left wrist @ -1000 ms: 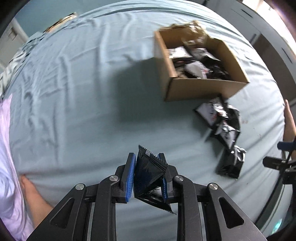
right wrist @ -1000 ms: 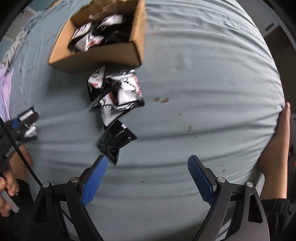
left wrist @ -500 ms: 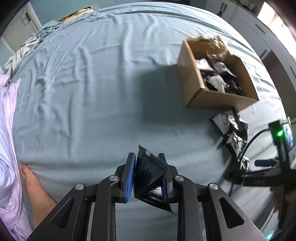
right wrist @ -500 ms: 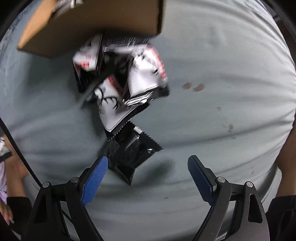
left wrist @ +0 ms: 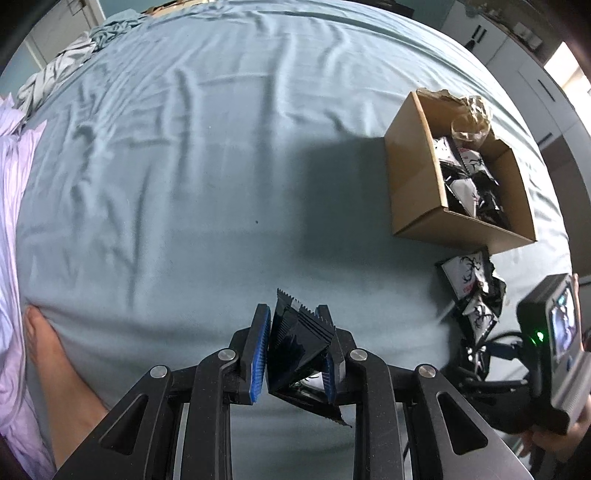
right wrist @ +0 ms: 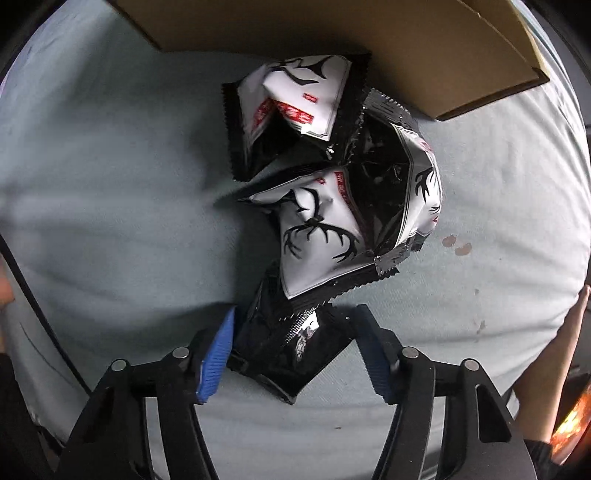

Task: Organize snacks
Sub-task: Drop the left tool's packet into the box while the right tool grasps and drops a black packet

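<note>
My left gripper (left wrist: 295,350) is shut on a black snack packet (left wrist: 299,347), held above the blue bedsheet. A brown cardboard box (left wrist: 413,192) with several black-and-white snack packets inside sits to the right. My right gripper (right wrist: 295,354) has its jaws partly closed around a black snack packet (right wrist: 284,350) lying on the sheet; both pads sit at its sides. Just beyond it lies a pile of white-and-black antler-print packets (right wrist: 325,229), against the box's wall (right wrist: 332,33). The same pile (left wrist: 472,291) shows in the left wrist view, with the right gripper's camera (left wrist: 554,332) beside it.
The blue sheet (left wrist: 184,166) covers the bed. A lilac cover (left wrist: 11,221) and a bare foot (left wrist: 48,354) lie at the left edge. A rumpled patterned cloth (left wrist: 62,70) lies at the far left. A forearm (right wrist: 554,369) rests at the right edge. Small brown stains (right wrist: 456,245) mark the sheet.
My right gripper has come down toward the pile and narrowed its jaws from wide open around the nearest black packet. My left gripper has drawn back and left from the box, still holding its packet.
</note>
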A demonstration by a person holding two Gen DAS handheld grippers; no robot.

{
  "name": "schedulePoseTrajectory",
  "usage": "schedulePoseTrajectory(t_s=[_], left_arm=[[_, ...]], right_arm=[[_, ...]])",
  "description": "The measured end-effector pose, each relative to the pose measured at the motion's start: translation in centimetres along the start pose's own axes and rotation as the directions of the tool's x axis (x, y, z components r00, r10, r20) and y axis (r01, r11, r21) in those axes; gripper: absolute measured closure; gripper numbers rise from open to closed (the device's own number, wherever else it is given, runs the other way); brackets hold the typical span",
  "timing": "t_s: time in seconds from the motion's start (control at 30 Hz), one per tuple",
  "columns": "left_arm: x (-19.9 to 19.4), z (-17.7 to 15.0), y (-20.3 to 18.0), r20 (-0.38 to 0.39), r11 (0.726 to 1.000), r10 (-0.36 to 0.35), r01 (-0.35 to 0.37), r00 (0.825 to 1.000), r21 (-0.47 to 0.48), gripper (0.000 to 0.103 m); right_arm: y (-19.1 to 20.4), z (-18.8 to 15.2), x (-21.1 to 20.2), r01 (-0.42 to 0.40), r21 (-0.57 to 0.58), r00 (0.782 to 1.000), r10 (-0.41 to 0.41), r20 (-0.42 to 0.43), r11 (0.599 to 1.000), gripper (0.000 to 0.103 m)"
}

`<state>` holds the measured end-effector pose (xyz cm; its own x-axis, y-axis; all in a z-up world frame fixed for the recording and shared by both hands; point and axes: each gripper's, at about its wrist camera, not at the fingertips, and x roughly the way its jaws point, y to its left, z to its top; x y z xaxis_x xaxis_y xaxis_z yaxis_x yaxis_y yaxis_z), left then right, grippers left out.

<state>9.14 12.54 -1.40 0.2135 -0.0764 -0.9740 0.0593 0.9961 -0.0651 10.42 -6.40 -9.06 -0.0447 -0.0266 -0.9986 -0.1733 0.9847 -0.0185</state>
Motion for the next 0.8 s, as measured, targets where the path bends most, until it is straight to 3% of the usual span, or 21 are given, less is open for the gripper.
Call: schedulePoseTrajectory(t_s=[0.17,0.3,0.5,0.63,0.8], left_arm=[[-0.4,0.1,-1.1,0.029,0.998,0.036,-0.037,0.999,0.043,0.079],[-0.9,0.3,-1.7,0.049,0.996,0.052,-0.055,0.997,0.067,0.079],[-2.0,1.5,-2.2,0.12,0.994,0.08,-0.088,0.99,0.065,0.079],[-3.4,3.0,-2.8,0.219,0.994,0.093,-0.103,0.971,0.037,0.079],[-5.1,6.0,-5.5,0.329,0.997,0.057,-0.072,0.943,0.035,0.079]], right_arm=[[-0.5,-1.1,-2.3,-0.014,-0.054,0.999,0.017,0.047,0.998,0.047],[-2.3,-1.6,-5.1,-0.093,-0.014,0.988,0.094,0.121,0.996,0.047],[-5.5,-1.5,-8.2,-0.235,0.037,0.949,0.221,0.223,0.971,0.047],[-9.3,-1.1,-9.2,-0.346,0.107,0.904,0.301,0.303,0.932,0.047],[-13.5,-1.4,-9.3,-0.407,0.176,0.87,0.321,0.374,0.896,0.047]])
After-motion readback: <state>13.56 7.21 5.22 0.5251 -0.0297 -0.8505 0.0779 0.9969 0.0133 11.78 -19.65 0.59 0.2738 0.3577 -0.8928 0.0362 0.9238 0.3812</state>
